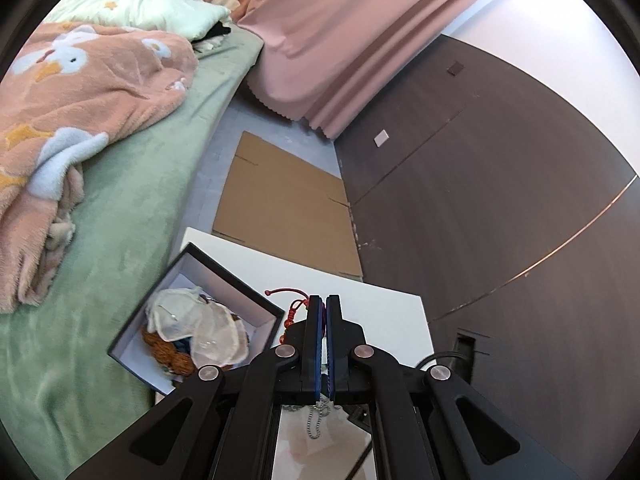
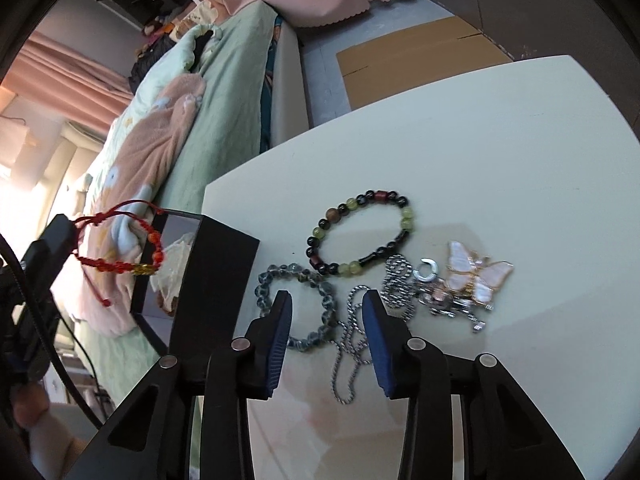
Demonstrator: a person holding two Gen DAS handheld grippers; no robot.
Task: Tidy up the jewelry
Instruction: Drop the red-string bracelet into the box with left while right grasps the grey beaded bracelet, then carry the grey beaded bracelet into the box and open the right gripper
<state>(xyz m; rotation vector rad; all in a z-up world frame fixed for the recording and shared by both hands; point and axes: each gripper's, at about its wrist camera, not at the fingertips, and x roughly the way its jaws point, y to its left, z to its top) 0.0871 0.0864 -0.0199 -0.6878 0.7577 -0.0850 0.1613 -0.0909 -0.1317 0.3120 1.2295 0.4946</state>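
Note:
My left gripper (image 1: pixel 324 304) is shut on a red cord bracelet (image 1: pixel 295 305) and holds it in the air beside the open black jewelry box (image 1: pixel 256 300); the bracelet also shows in the right wrist view (image 2: pixel 120 266), hanging over the box (image 2: pixel 218 276). The box holds cloth pouches (image 1: pixel 188 320) and brown beads (image 1: pixel 168 354). My right gripper (image 2: pixel 326 308) is open, low over the white table (image 2: pixel 500 160), its fingers around a silver chain (image 2: pixel 348 344) and beside a grey bead bracelet (image 2: pixel 298 304). A green-and-black bead bracelet (image 2: pixel 360 236), silver charms (image 2: pixel 400 284) and a butterfly pendant (image 2: pixel 476 272) lie ahead.
A bed with green sheet (image 1: pixel 132 184) and pink blanket (image 1: pixel 80 100) runs along the table's left. Flat cardboard (image 1: pixel 288 204) lies on the floor beyond the table. Pink curtains (image 1: pixel 340 40) and a dark wall panel (image 1: pixel 500 200) stand behind.

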